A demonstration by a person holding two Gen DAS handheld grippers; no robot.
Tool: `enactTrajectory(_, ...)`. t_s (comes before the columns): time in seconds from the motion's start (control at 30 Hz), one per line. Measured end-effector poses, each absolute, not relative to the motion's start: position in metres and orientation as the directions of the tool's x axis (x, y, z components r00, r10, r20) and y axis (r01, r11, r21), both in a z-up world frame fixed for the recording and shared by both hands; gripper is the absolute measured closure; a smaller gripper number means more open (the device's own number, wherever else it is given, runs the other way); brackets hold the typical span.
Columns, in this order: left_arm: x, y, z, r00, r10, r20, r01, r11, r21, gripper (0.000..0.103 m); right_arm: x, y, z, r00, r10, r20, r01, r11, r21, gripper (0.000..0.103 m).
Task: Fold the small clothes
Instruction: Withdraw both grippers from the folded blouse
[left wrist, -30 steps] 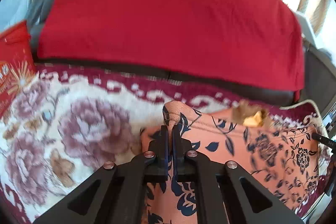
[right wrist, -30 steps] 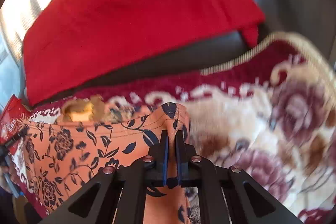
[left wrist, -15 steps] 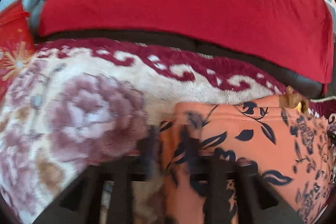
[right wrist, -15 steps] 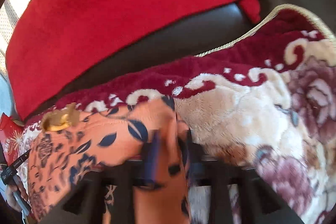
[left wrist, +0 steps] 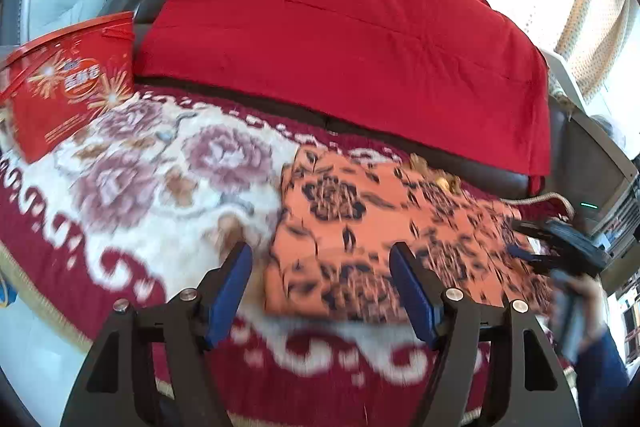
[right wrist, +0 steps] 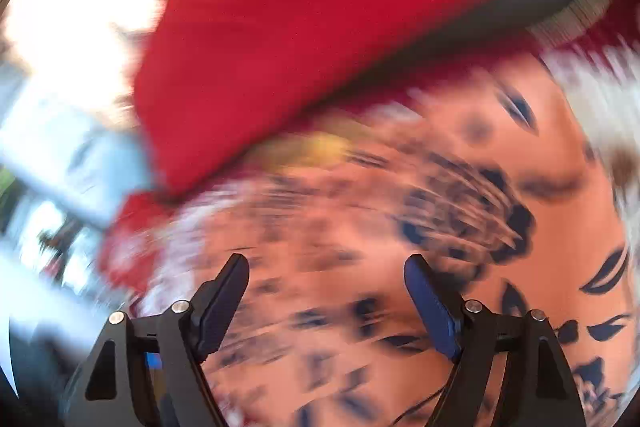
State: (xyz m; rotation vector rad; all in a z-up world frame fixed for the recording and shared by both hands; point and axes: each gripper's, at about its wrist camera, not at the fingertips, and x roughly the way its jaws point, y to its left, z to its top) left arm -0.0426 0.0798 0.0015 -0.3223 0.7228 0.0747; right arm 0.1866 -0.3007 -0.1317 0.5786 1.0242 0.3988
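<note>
One orange floral garment, folded, on one flowered blanket; one red printed bag, lettering blurred, unreadable. Left tongs and right tongs: jaws just opened, wide apart, gripping nothing.

Orange garment with navy flowers; plain red blanket.

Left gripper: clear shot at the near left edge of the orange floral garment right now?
Probably yes. The left gripper is open and empty, its jaws having just opened. The orange floral garment lies flat on the blanket just ahead, with nothing between them.
</note>
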Motion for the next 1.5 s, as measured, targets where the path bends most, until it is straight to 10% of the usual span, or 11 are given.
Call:
enactTrajectory(0.2,-0.098,0.086,0.025,0.792,0.024,-0.610,-0.218,0.944,-0.246,0.024,0.164,-0.288,-0.093,0.548,0.626,-0.554,-0.116,0.713,0.692,0.017)
enactTrajectory(0.37,-0.115,0.090,0.029,0.793,-0.025,-0.608,-0.212,0.925,-0.314,0.024,0.185,-0.284,-0.143,0.439,0.519,-0.733,0.007,0.814,0.580,0.010)
enactTrajectory(0.63,-0.154,0.102,0.046,0.841,-0.007,-0.541,-0.208,0.919,-0.336,0.020,0.136,-0.269,-0.071,0.547,0.609,-0.575,-0.198,0.761,0.618,0.009)
enactTrajectory(0.8,-0.164,0.106,0.044,0.846,-0.028,-0.532,-0.202,0.907,-0.369,0.020,0.145,-0.235,-0.147,0.345,0.580,-0.738,-0.157,0.811,0.564,0.009)
enactTrajectory(0.93,-0.169,0.103,0.041,0.850,-0.030,-0.526,-0.187,0.917,-0.353,0.018,0.116,-0.234,-0.116,0.423,0.623,-0.658,-0.224,0.775,0.590,0.009)
enactTrajectory(1.5,-0.017,0.030,-0.039,0.772,-0.068,-0.632,-0.103,0.968,-0.229,0.018,-0.064,-0.303,-0.093,0.648,0.445,-0.618,-0.026,0.824,0.566,0.009)
